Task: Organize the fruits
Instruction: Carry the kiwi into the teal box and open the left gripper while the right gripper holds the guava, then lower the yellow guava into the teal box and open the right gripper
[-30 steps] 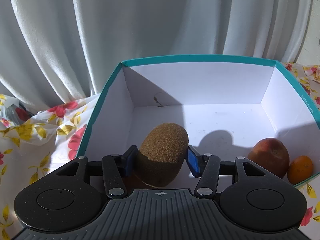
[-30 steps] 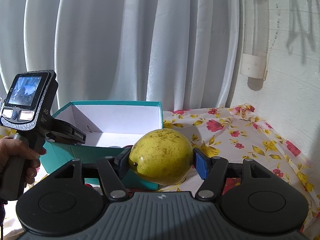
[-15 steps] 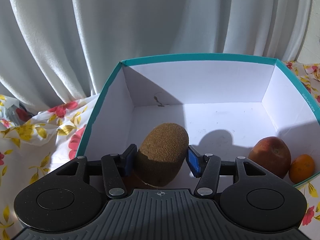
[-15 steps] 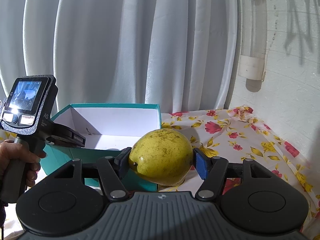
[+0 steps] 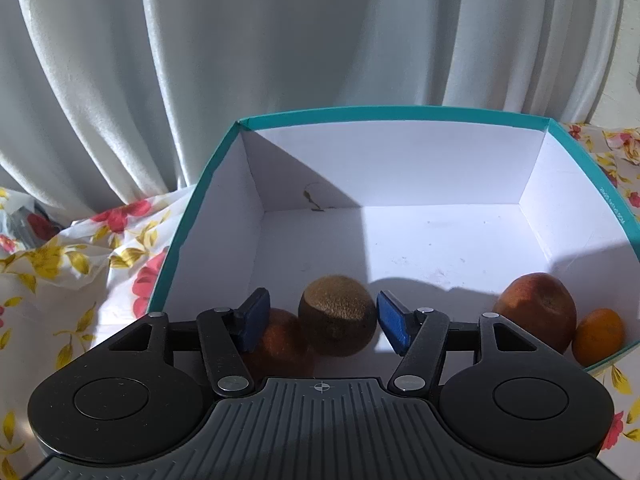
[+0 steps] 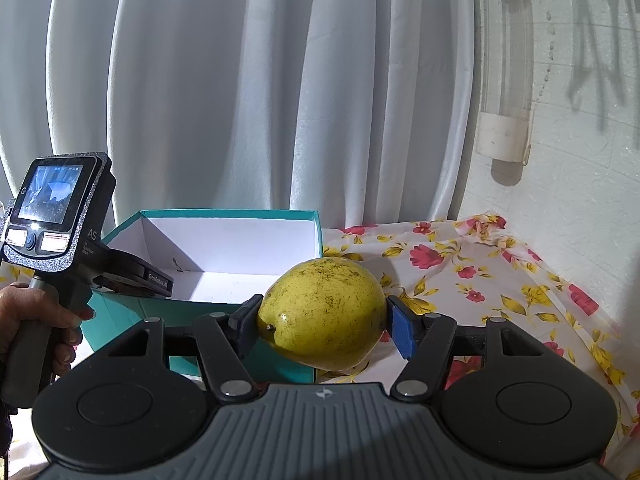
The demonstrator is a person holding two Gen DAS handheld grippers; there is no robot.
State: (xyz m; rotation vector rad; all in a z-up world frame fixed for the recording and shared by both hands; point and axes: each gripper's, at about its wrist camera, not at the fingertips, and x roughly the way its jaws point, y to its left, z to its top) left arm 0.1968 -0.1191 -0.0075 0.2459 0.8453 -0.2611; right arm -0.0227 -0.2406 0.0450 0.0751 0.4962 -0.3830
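My left gripper is open over the near edge of a teal box with white inner walls. A brown kiwi sits loose between the spread jaws, beside an orange fruit on the box floor. A red-brown fruit and a small orange lie in the box's near right corner. My right gripper is shut on a yellow mango, held above the cloth to the right of the box.
A floral cloth covers the table. White curtains hang behind the box. A wall with a clear tube is at the right. The hand-held left gripper unit shows at left in the right wrist view.
My left gripper has opened and let go of the kiwi, which has dropped lower into the box beside an orange fruit. The right gripper holds the mango as before.
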